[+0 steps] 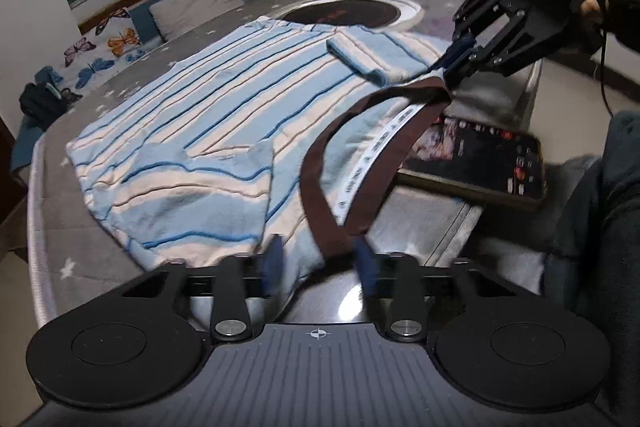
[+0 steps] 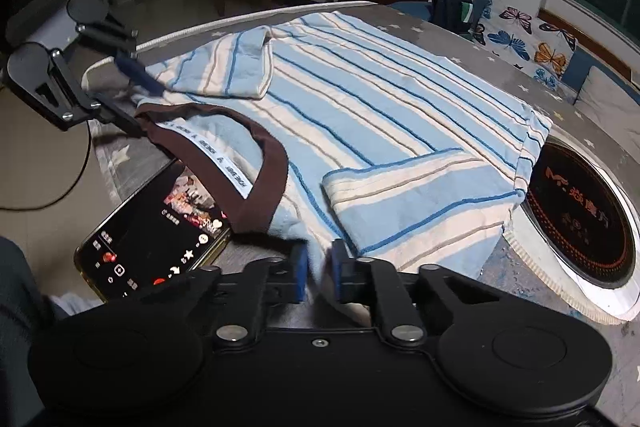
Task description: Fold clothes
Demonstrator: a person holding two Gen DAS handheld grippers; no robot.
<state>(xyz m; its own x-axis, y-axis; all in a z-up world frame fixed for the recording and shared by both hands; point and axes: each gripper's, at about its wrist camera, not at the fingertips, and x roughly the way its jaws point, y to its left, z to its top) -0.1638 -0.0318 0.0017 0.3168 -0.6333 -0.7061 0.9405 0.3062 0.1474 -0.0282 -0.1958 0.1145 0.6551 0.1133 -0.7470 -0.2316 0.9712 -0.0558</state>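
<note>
At the bottom of the left wrist view, the left hand-held gripper has its blue pads on either side of the shirt's shoulder edge, right by the brown collar; the pads stand a little apart with cloth between them, so it appears to be pinching the fabric. In the right wrist view, the right hand-held gripper sits low in the frame, its pads nearly together on the other shoulder edge, apparently clamped on it.

The striped shirt lies spread across the middle of the frame on a grey, star-patterned tabletop, both short sleeves already turned inward. It looks like soft, light knit cotton: limp, quick to sag and wrinkle, not slippery. The ribbed collar is thicker and firmer, with a printed white tape inside. The two shoulder points beside it are probably the best hold, since the doubled seams there resist stretching.

A phone with a lit, glossy screen lies at right centre, partly under the neckline, and could catch the cloth. A smooth black induction hob is set into the tabletop, at the right edge in the right wrist view.
</note>
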